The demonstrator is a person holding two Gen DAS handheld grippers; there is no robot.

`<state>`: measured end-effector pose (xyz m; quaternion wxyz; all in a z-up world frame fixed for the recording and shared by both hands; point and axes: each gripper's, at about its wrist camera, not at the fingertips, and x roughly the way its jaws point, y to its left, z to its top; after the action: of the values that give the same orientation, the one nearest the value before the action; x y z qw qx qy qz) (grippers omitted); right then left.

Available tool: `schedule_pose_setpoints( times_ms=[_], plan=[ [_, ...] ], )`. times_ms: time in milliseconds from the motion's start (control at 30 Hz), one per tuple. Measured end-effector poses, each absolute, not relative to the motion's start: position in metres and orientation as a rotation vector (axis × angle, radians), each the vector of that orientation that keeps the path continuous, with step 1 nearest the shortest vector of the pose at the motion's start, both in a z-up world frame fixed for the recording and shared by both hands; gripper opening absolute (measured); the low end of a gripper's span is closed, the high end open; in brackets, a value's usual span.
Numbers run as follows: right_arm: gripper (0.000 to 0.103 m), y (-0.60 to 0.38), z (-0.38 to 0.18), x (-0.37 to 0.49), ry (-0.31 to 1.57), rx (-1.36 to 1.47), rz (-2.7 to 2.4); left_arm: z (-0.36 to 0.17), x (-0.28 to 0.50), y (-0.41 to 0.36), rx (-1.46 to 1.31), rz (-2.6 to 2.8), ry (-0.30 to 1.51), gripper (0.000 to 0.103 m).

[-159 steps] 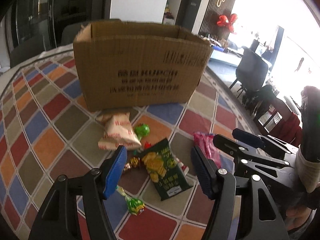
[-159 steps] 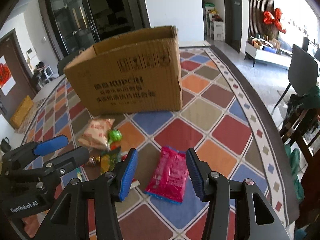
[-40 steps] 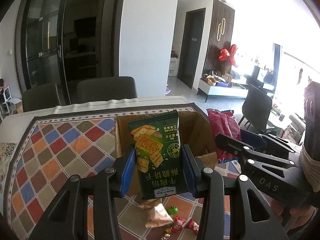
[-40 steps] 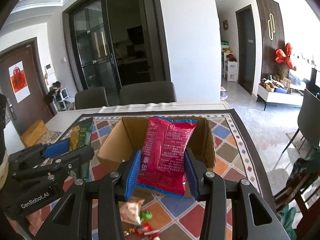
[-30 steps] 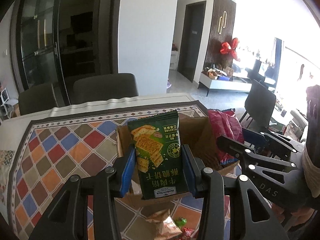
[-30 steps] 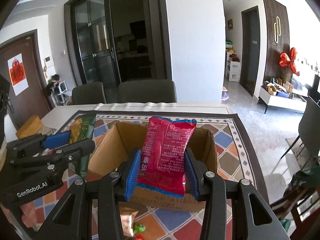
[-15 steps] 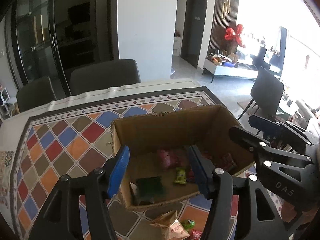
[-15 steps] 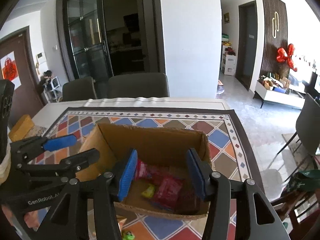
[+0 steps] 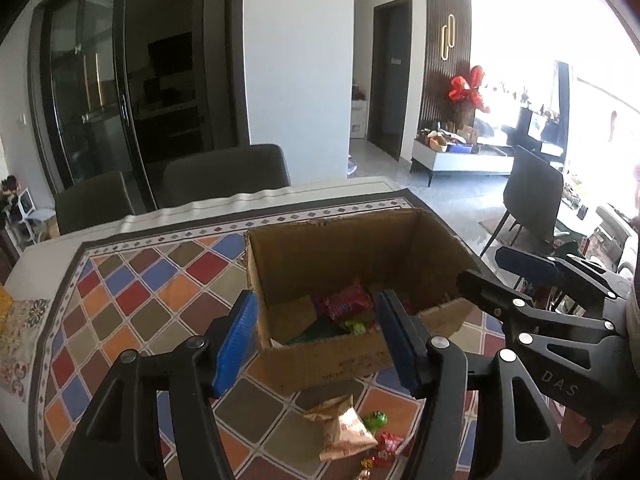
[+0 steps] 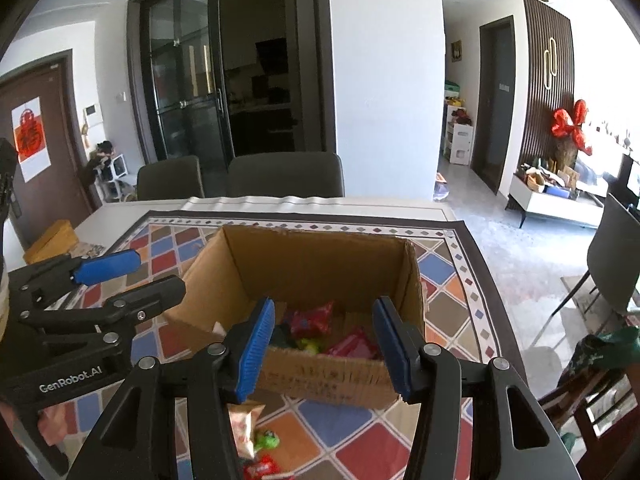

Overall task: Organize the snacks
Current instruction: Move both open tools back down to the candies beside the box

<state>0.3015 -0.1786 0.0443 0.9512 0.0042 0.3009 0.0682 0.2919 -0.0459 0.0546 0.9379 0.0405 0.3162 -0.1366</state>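
Note:
An open cardboard box (image 9: 340,248) (image 10: 320,264) stands on the checked tablecloth. Inside lie a red packet (image 9: 346,304) (image 10: 352,344), a dark green packet (image 9: 316,330) and small sweets. My left gripper (image 9: 314,304) hovers above the box's near wall; its jaws are opening and nothing is between them. My right gripper (image 10: 324,308) is open and empty over the same wall, to the right of the left gripper (image 10: 120,276). A beige packet (image 9: 344,428) (image 10: 244,424), a green sweet (image 9: 374,420) and red sweets (image 9: 390,442) lie on the cloth in front of the box.
Two dark chairs (image 10: 286,174) stand at the table's far side, and another chair (image 9: 532,196) stands on the floor to the right. The tablecloth (image 9: 132,292) reaches the table's right edge beside the box.
Both grippers let go: the green packet and the red packet dropped from the jaws into the box. The jaws widened, and both views drew back a little from the box.

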Motion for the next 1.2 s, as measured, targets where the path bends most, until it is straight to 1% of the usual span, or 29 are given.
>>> schedule_pose_setpoints(
  times_ms=[267,567,800,1200],
  plan=[
    [0.053,-0.182,0.042,0.268,0.601,0.046,0.159,0.055,0.255,-0.044,0.111,-0.308,0.614,0.063],
    [0.053,-0.176,0.031,0.237,0.616,0.041,0.172,0.044,0.223,-0.039,0.120,-0.339,0.616,0.063],
    [0.053,-0.170,0.018,0.218,0.641,0.019,0.173,0.022,0.206,-0.037,0.127,-0.361,0.660,0.063],
    [0.053,-0.168,-0.023,0.203,0.755,0.010,0.187,-0.019,0.189,-0.043,0.191,-0.432,0.748,0.062]
  ],
)
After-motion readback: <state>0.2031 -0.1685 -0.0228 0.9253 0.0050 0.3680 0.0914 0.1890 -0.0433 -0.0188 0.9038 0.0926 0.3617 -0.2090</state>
